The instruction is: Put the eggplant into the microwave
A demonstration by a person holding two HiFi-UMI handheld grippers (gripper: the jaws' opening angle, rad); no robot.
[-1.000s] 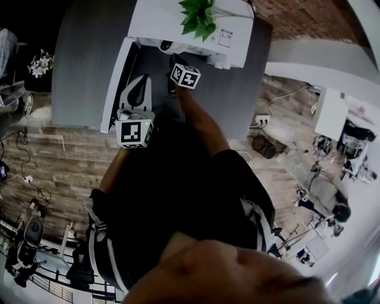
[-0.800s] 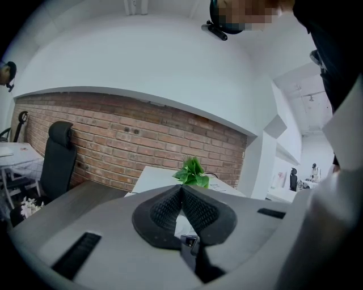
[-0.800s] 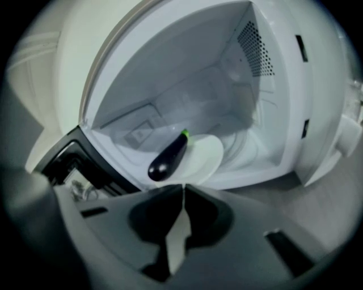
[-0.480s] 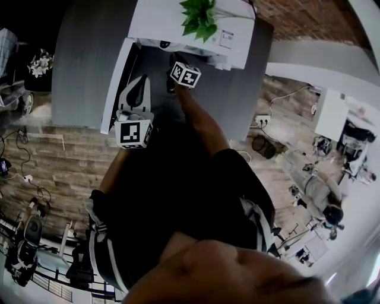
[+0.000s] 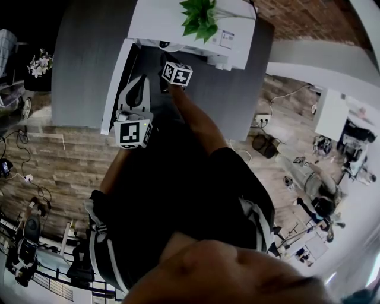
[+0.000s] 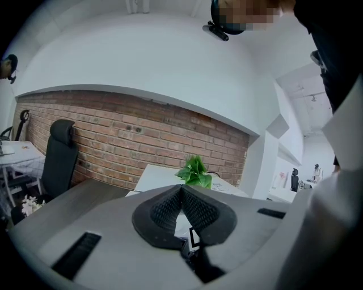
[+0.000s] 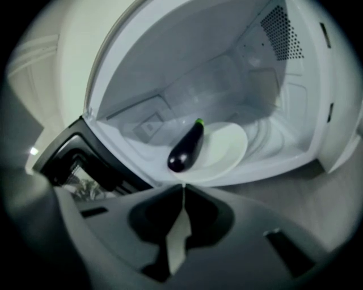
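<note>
Grey surface (image 5: pixel 83 65), white microwave (image 7: pixel 187 62) open — the eggplant (image 7: pixel 186 147) lies on its turntable plate (image 7: pixel 229 152); left tongs (image 6: pixel 181 190) and right tongs (image 7: pixel 182 190) both pressed together, empty.

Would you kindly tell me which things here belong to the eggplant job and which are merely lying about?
Job: eggplant, plate under it, open microwave, right gripper.
Lying about: green plant, office chair, white flowers.

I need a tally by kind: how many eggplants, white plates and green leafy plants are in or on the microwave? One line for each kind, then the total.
eggplant: 1
plate: 1
plant: 1
Total: 3
</note>
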